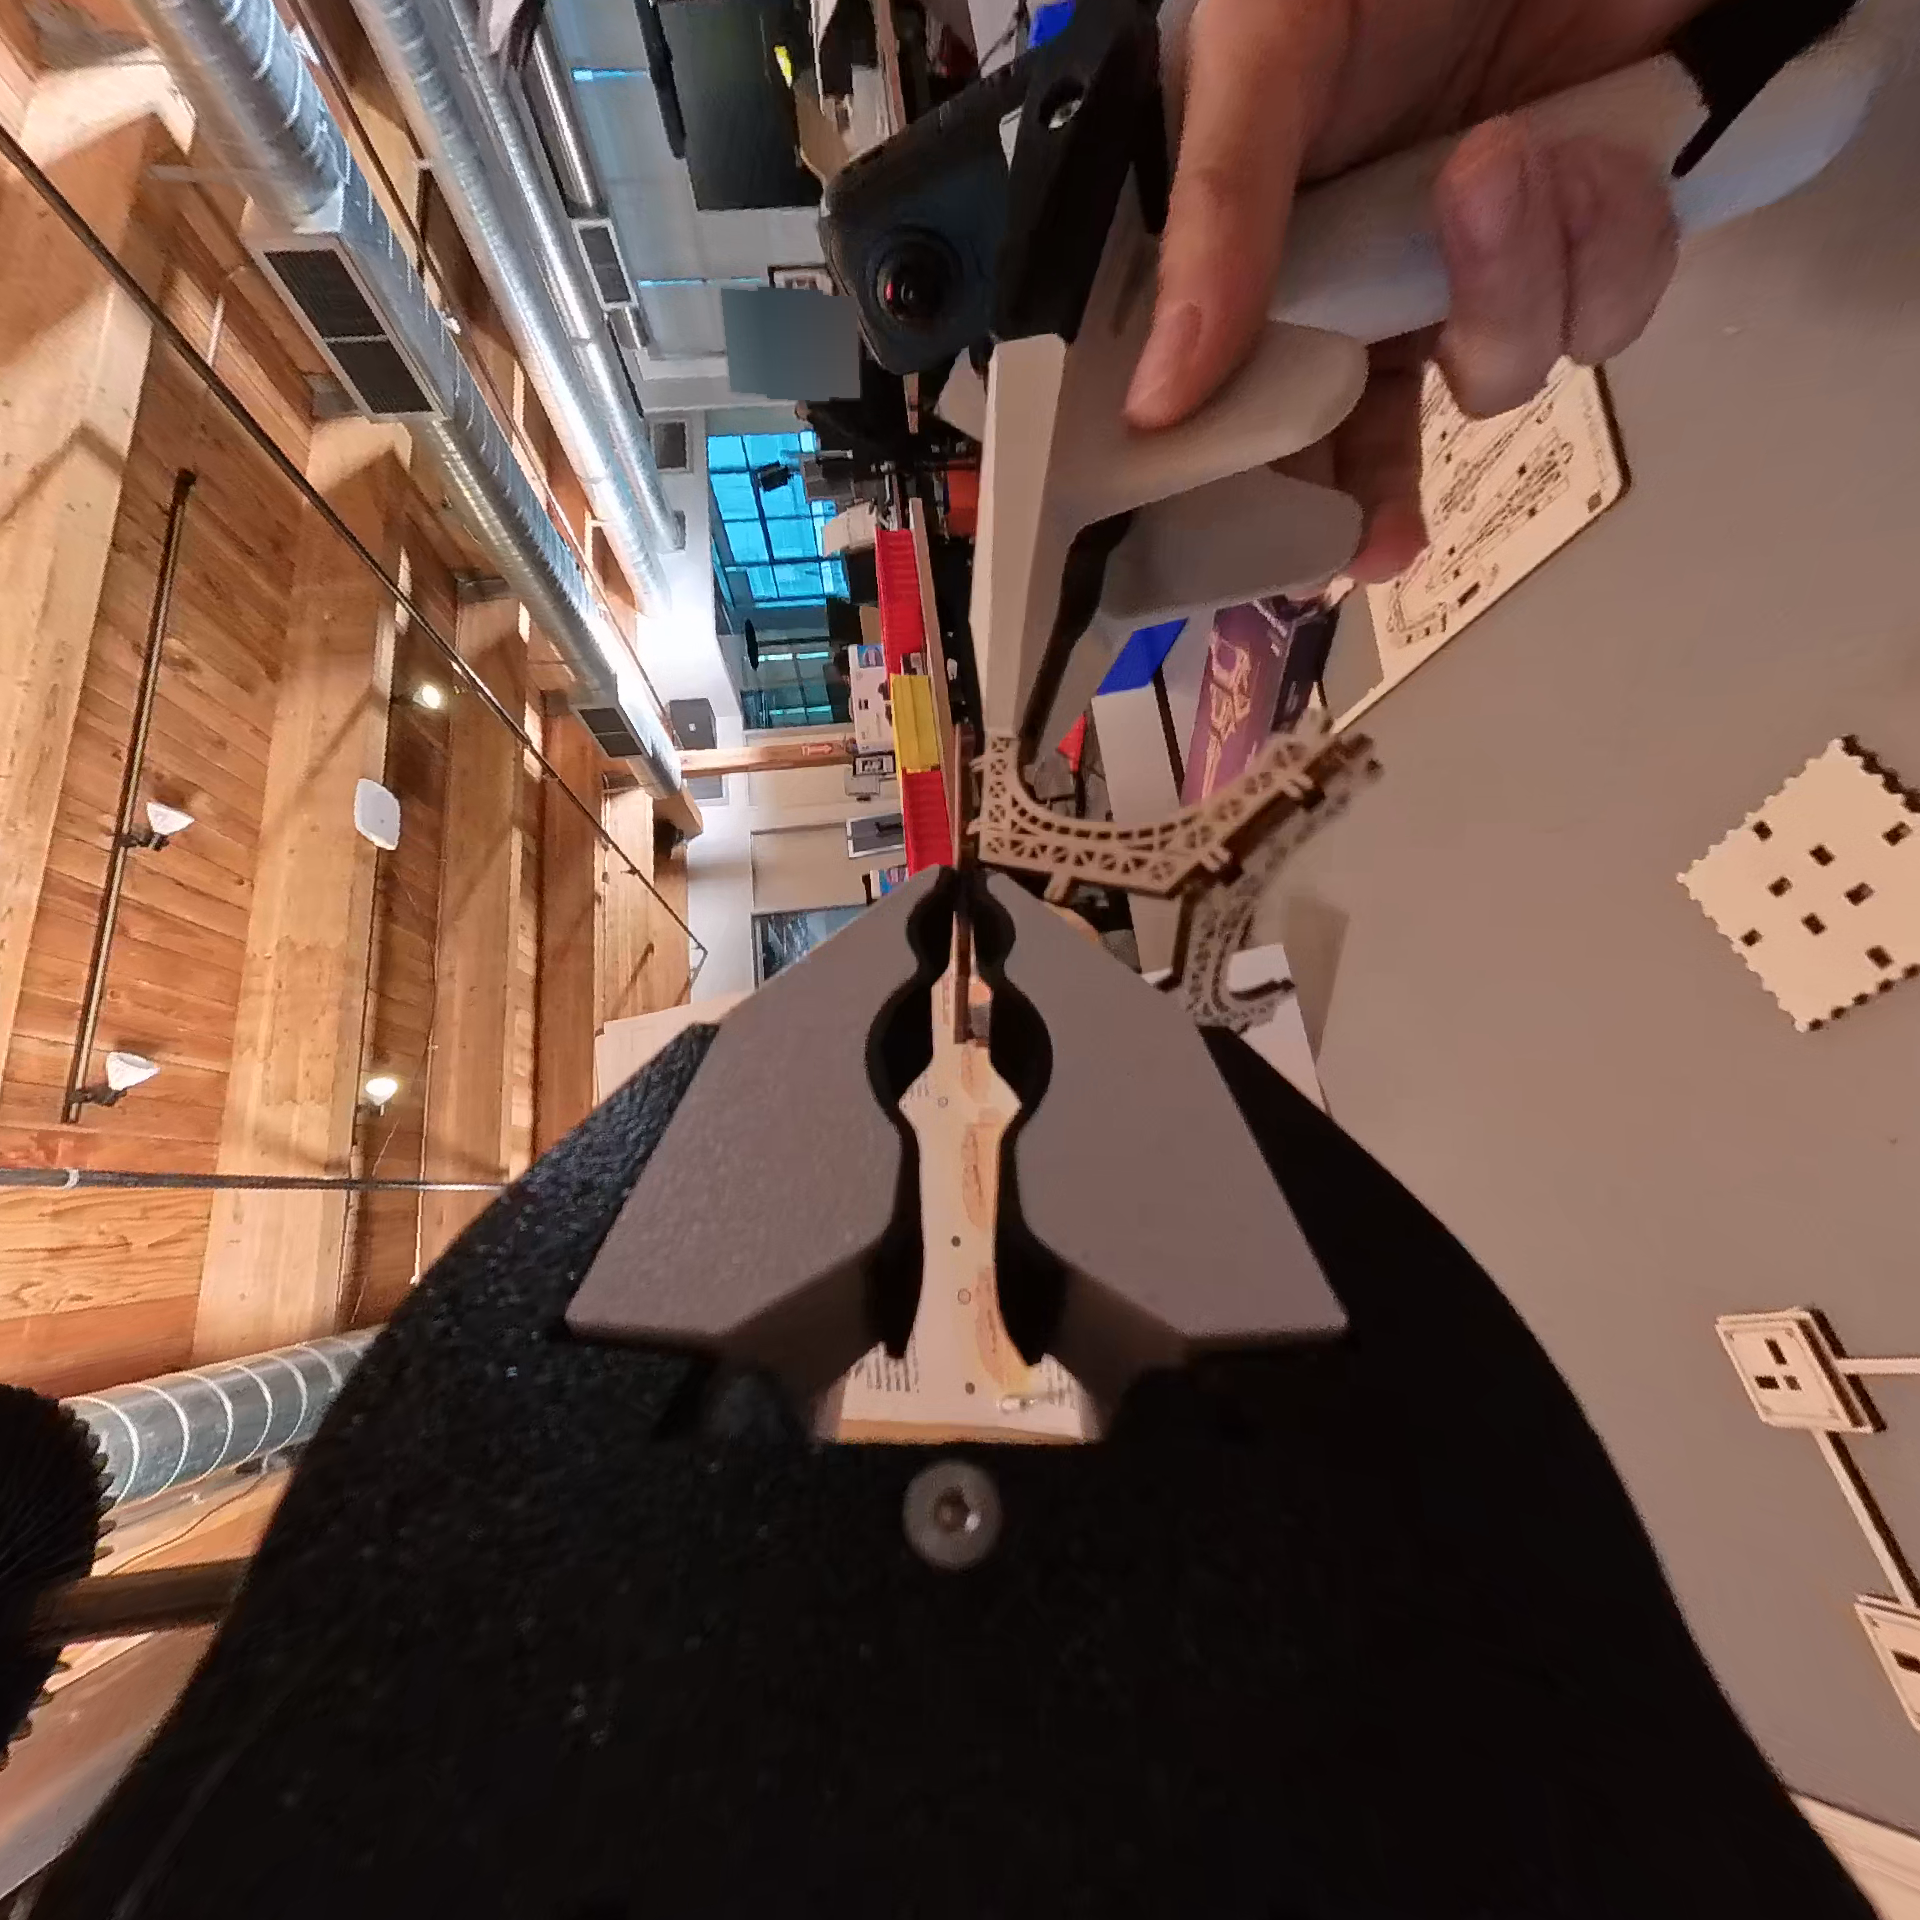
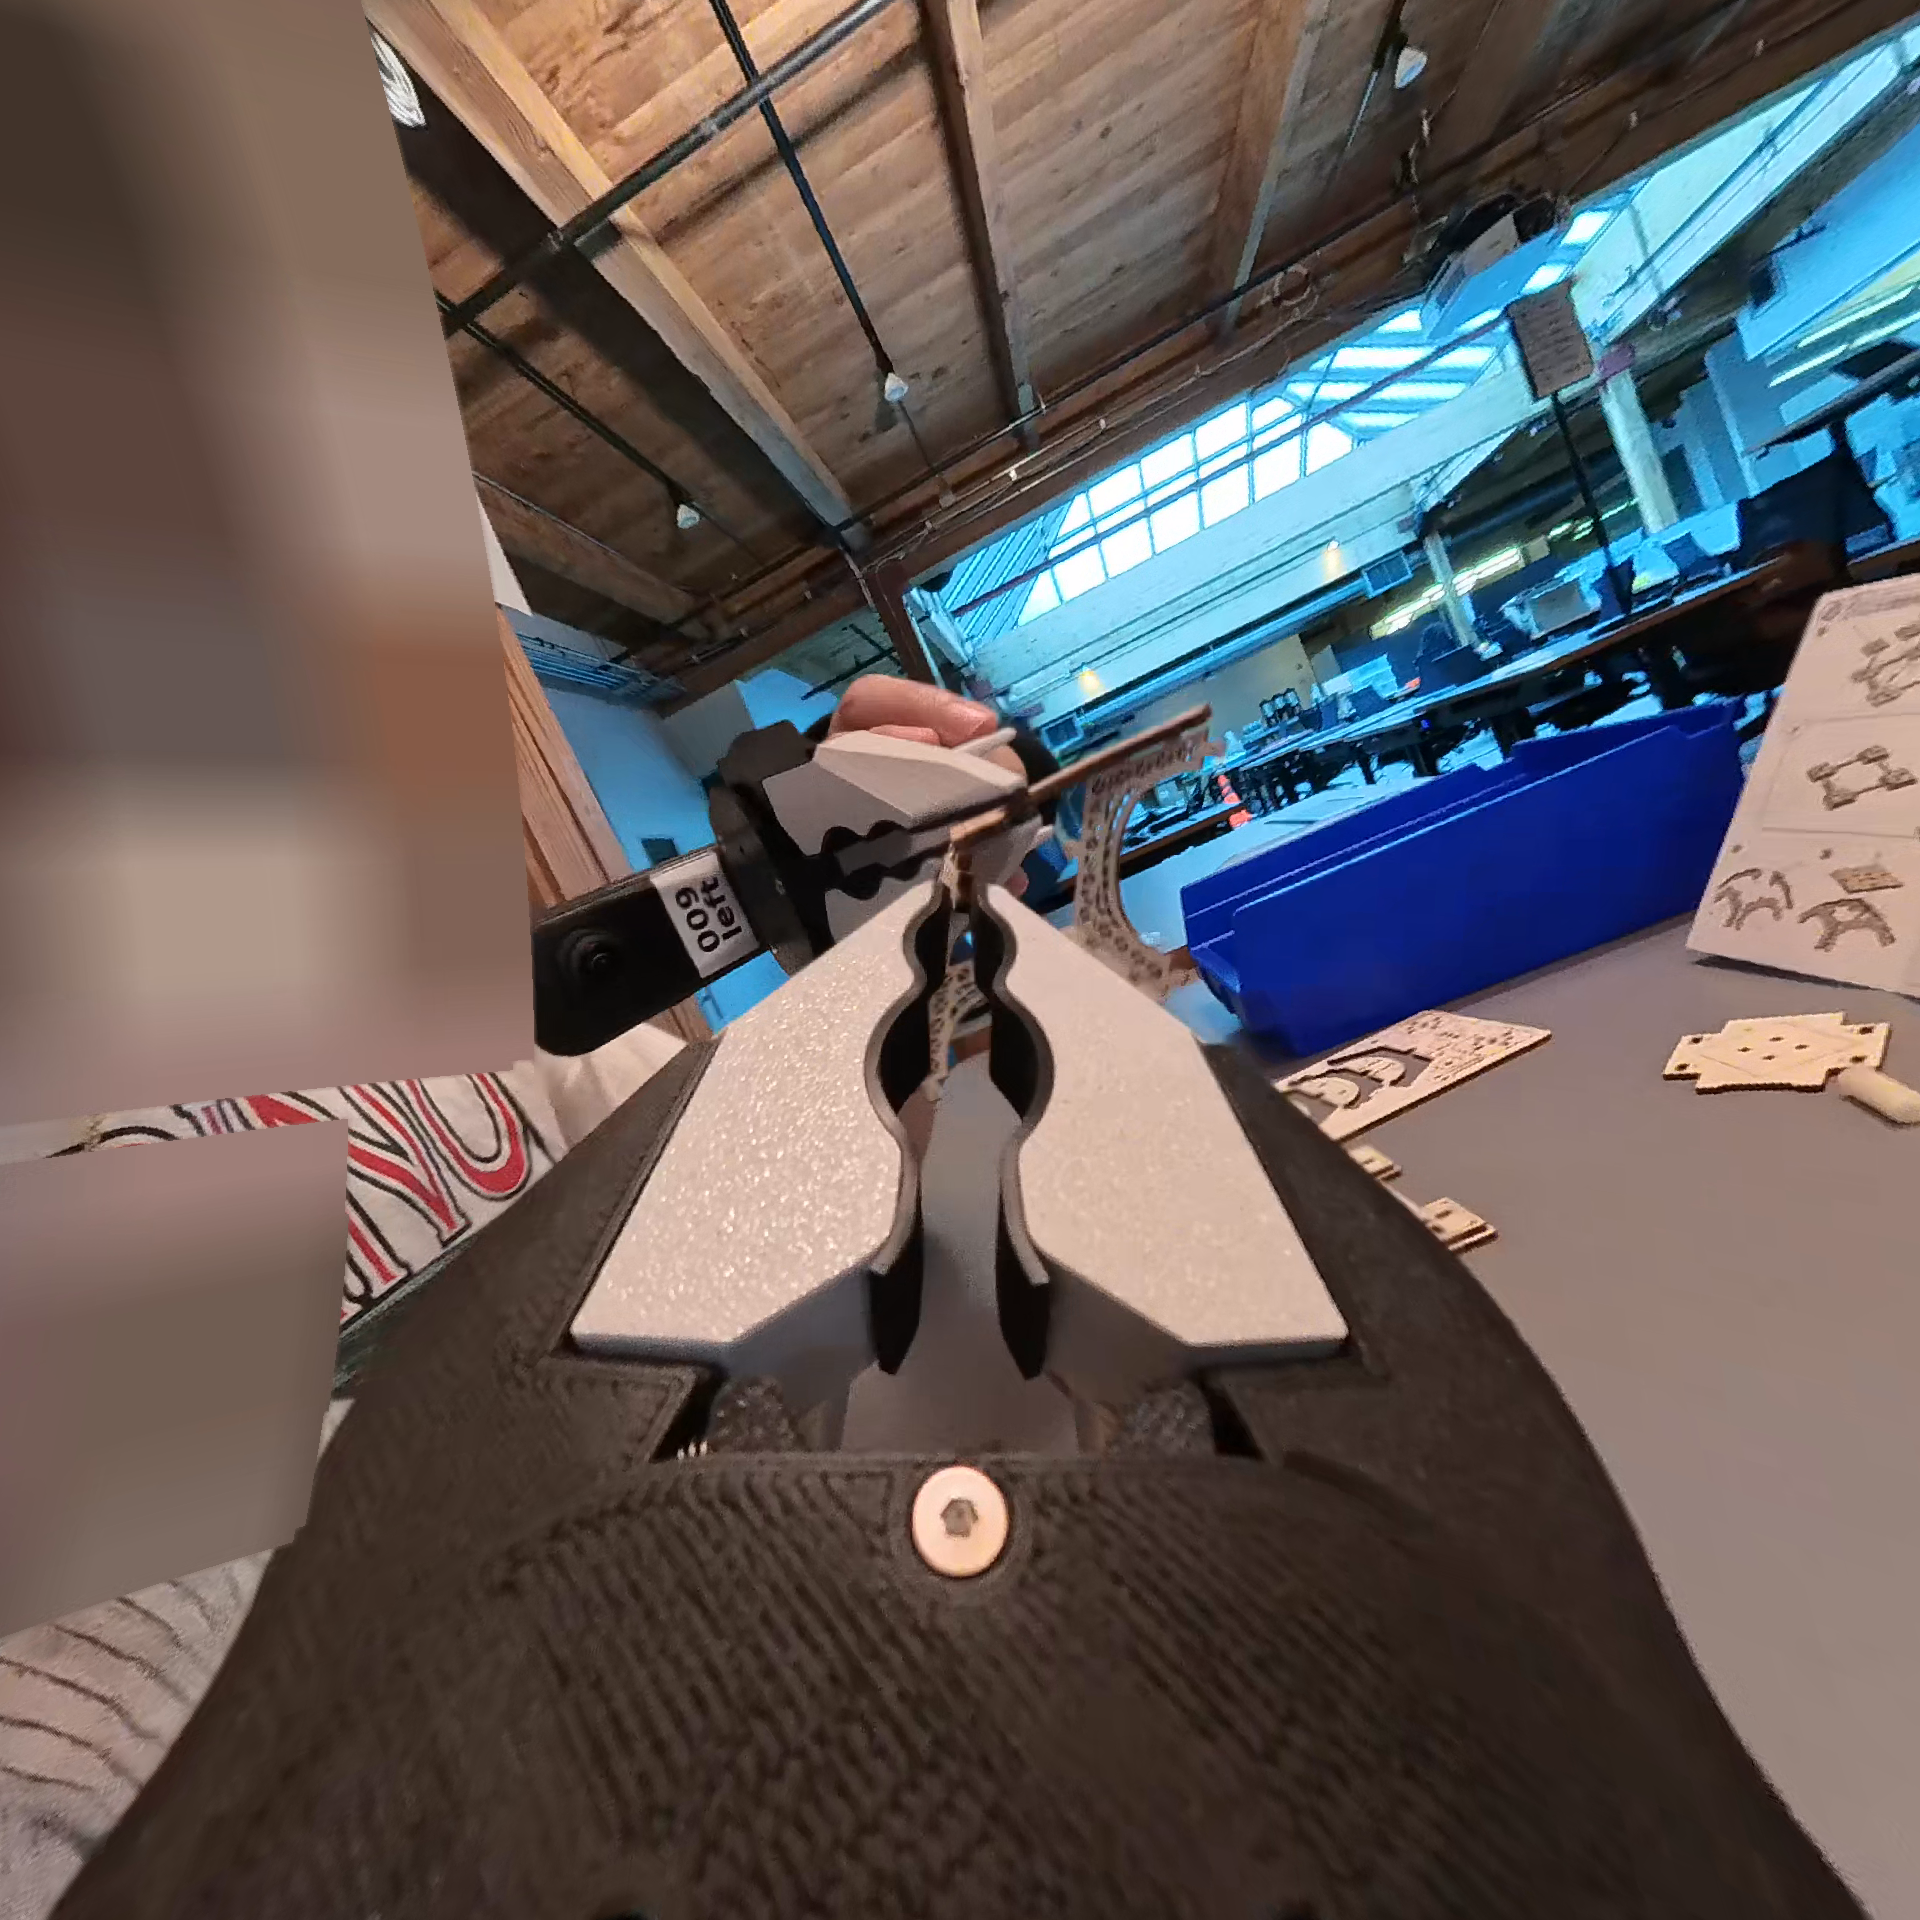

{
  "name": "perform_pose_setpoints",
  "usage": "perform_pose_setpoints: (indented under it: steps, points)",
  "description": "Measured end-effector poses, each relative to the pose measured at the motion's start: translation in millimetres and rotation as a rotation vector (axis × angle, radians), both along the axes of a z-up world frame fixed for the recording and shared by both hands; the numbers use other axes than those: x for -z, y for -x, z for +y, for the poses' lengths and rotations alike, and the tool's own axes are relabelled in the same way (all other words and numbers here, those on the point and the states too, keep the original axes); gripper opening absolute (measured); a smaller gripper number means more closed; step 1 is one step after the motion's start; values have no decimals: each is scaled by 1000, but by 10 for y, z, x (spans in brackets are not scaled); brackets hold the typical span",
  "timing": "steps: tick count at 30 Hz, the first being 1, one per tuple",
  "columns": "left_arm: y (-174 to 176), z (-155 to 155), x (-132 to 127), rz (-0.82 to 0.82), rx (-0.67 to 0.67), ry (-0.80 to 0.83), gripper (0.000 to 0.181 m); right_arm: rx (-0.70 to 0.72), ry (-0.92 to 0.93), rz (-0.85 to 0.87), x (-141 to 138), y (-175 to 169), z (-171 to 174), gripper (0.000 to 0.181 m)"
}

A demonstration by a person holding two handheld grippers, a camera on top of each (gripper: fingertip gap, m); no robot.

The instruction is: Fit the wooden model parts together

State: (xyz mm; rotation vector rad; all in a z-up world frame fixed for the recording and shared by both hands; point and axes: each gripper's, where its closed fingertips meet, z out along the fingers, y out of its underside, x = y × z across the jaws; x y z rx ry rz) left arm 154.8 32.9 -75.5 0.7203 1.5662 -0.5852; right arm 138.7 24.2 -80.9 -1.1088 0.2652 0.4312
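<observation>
My left gripper point(image 1: 961, 878) is shut on a thin flat wooden plate point(image 1: 963, 966), which I see edge-on between the pads. In the right wrist view the left gripper point(image 2: 997, 821) holds this plate point(image 2: 1122, 753) out level. A lattice arch point(image 2: 1112, 883) hangs from the plate's far end. My right gripper point(image 2: 961, 894) is shut on the foot of a second lattice arch point(image 2: 951, 997), right under the plate's near edge. In the left wrist view the right gripper point(image 1: 1013, 727), held by a hand, brings that arch point(image 1: 1143, 821) against the plate. The other arch point(image 1: 1226, 935) shows behind it.
On the grey table point(image 1: 1558, 1143) lie a square plate with holes point(image 1: 1808, 883), a cut-out part sheet point(image 1: 1496, 509) and small parts point(image 1: 1792, 1371). The right wrist view shows a blue bin point(image 2: 1455, 883), an instruction sheet point(image 2: 1829, 790) and a part sheet point(image 2: 1413, 1070). Left and right tips are no more than a few centimetres apart.
</observation>
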Motion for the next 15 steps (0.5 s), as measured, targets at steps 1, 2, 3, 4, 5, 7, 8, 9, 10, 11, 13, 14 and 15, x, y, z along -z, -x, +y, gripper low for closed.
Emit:
perform_pose_setpoints:
  steps: [1, 2, 3, 4, 5, 7, 8, 9, 10, 11, 13, 14, 15]
  points:
    - [9, -3, -4, 6, 15, 8, 0, 14, -8, -8, -16, -5, -11, 2]
    - [23, -5, -5, 15, 32, 10, 0, 14, -3, -23, -15, 10, -7, 2]
    - [35, -2, -1, 20, 50, 7, 0, 12, 7, -40, -12, 27, 0, 2]
    - [43, 0, -3, 25, 64, 10, 0, 16, 13, -59, -14, 40, 3, 2]
    - [42, 2, -3, 33, 69, 16, 0, 26, 21, -82, -13, 50, 8, 2]
    - [19, 14, 45, 55, 56, -3, 0, 50, 47, -138, -1, 75, 23, 2]
    - [19, 14, 65, 57, 58, -14, 0, 67, 64, -166, 9, 78, 30, 2]
    - [24, 11, 71, 55, 64, -18, 0, 84, 74, -192, 12, 81, 30, 2]
    - [31, 8, 68, 53, 70, -18, 0, 100, 81, -211, 11, 76, 24, 2]
    - [41, 6, 61, 52, 78, -17, 0, 113, 88, -223, 12, 71, 21, 3]
    - [43, 9, 48, 49, 85, -12, 0, 116, 86, -231, 4, 76, 19, 3]
    - [35, 14, 45, 46, 83, -11, 0, 125, 88, -232, 5, 67, 20, 3]
    - [38, 12, 43, 46, 87, -8, 0, 130, 89, -246, 7, 72, 21, 3]
